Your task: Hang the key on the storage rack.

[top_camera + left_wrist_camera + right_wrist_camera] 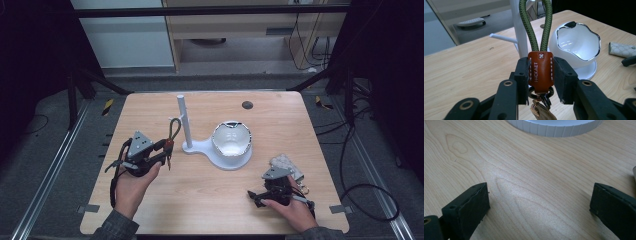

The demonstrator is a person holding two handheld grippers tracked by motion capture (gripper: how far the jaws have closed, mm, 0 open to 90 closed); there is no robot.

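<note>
Left gripper (540, 72) nearest the lens: its fingers (522, 75) clamp the brown leather tab (540, 70) of a keychain from both sides, metal rings and a tag dangling below. Green cord loop (535, 23) rises from the tab, held up off the desk (210, 185), just beside the white stand (185, 123) on the person's left of it.

Step judged in hand: hanging the loop on the stand. Doing it well likely means keeping the loop open and square to the side peg (502, 38), then sliding it on and freeing the tab only once the cord bears on the peg.

Keychain's long axis runs near upright, loop end up, rings down.

Right gripper (274, 196) rests low on the desk, well right of the stand, fingers (471, 206) spread wide, nothing between them.
</note>
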